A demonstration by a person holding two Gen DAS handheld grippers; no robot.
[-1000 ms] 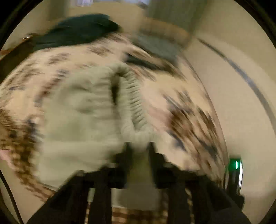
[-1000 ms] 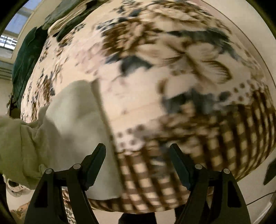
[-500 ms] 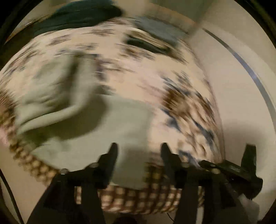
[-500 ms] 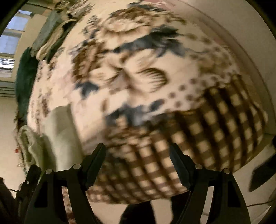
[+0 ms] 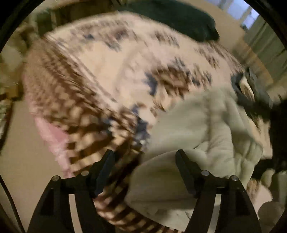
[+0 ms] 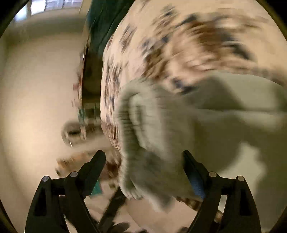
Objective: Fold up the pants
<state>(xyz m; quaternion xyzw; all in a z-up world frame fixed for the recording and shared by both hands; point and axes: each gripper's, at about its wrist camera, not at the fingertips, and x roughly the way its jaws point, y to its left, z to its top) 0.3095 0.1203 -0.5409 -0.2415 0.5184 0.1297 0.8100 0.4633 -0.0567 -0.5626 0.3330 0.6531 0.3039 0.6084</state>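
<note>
Pale grey-green pants lie crumpled on a floral and checked blanket that covers a bed. In the left wrist view they fill the right side and reach under the right finger. My left gripper hovers over the blanket's checked edge, its jaws opening, and the pads press on nothing. In the right wrist view the pants' ribbed waistband hangs over the bed edge. It runs down between the fingers of my right gripper. Those jaws are opening too, with both pads clear of the cloth. Both views are motion-blurred.
A dark green cloth lies at the far end of the bed and also shows in the right wrist view. Pale floor borders the bed. Blurred clutter sits on the floor beside it. A window is behind.
My left gripper let go of the waistband, opened, and swung sideways to the blanket's checked edge. My right gripper swung from the bare blanket over to the waistband and opened wider.
</note>
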